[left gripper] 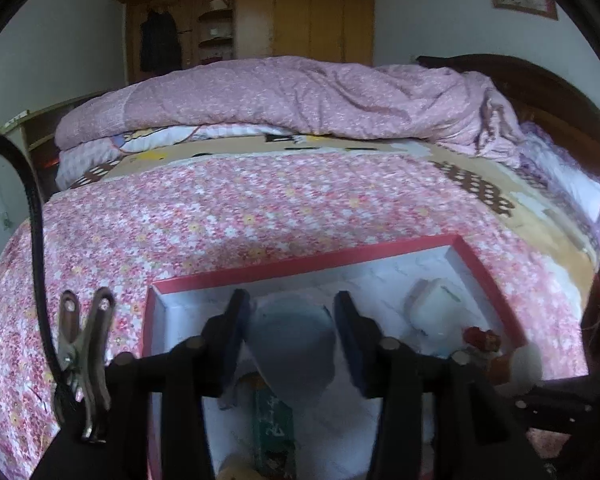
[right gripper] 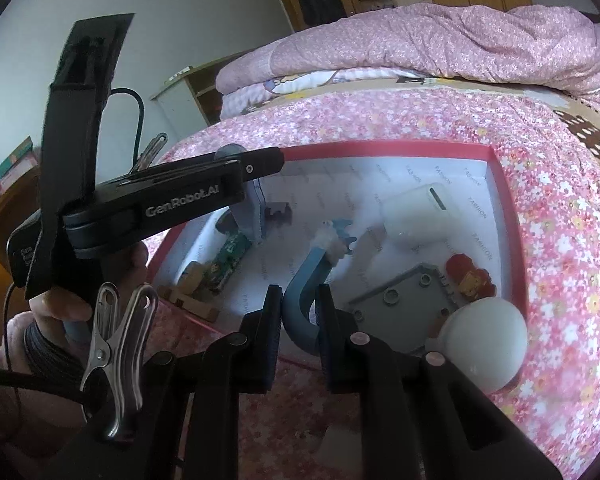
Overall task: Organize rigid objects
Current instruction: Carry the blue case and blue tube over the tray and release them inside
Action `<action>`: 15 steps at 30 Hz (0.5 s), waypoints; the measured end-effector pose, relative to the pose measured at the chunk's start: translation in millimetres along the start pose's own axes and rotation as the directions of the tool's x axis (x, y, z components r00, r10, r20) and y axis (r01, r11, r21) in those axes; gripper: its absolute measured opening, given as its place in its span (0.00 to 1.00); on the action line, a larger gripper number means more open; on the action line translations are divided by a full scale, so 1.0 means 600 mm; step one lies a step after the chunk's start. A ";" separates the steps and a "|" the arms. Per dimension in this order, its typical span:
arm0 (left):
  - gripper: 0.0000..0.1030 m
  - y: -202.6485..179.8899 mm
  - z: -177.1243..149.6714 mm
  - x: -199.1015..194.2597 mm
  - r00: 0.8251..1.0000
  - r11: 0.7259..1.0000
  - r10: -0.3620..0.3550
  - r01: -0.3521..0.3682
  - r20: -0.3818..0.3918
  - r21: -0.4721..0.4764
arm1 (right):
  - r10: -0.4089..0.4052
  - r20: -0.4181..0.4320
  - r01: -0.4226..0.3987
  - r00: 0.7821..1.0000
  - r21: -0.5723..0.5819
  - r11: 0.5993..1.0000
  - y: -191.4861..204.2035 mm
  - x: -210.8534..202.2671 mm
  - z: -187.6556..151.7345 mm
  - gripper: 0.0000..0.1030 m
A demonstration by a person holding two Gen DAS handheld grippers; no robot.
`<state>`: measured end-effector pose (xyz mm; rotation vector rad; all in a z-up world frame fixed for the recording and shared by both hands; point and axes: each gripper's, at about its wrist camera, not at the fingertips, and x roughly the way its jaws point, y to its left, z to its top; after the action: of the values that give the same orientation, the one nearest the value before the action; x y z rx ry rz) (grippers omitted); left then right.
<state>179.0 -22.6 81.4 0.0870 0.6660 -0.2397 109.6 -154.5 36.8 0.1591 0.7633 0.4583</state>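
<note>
**Rigid objects crowd the red box: two drops, little room**

Rigid objects already lie across the floor of the red box (right gripper: 380,147), which sits on the flowered bedspread (right gripper: 560,240).

At the near wall of the box, our right gripper (right gripper: 300,300) is clenched on the bend of a blue curved piece (right gripper: 312,268). The piece's pale, toothed end reaches in toward the middle of the box. That long end is our first worry. If we tilt or let go too soon, it may swing down onto the grey studded plate (right gripper: 404,296) just right of it. It could also nudge the white ball (right gripper: 484,344) at the near right corner. We cannot tell whether the ball rests inside the box or on its rim, so a knock could roll it out onto the bed.

Further in, on the left side of the box, our left gripper (left gripper: 292,320) has its jaws either side of a blue-grey piece (left gripper: 292,344). The pads seem to stand just off it, so we judge it released. The green packet (left gripper: 272,428) and a wooden piece (right gripper: 192,288) lie under and beside it. It may land on the packet, tip over and settle crooked.

Toward the far right corner of the box lies the white device (right gripper: 420,212), clear of both tools. The two grippers work close together and could clash.
</note>
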 end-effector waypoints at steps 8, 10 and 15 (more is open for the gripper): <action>0.61 0.014 -0.014 0.008 0.999 0.999 0.030 -0.031 -0.035 -0.036 | -0.013 -0.008 0.014 1.000 0.023 1.000 -0.002 0.002 -0.001 0.18; 0.61 0.016 -0.017 0.005 0.999 0.999 0.033 -0.035 -0.039 -0.037 | -0.018 -0.001 0.018 1.000 0.031 0.999 -0.003 0.000 0.000 0.23; 0.61 0.019 -0.026 -0.006 0.999 0.998 0.030 -0.032 -0.046 -0.054 | -0.020 0.019 0.019 1.000 0.034 0.999 0.000 -0.009 -0.001 0.27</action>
<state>169.4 -8.5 71.3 0.0508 0.7147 -0.1900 105.8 -157.1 39.8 0.1873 0.7532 0.4248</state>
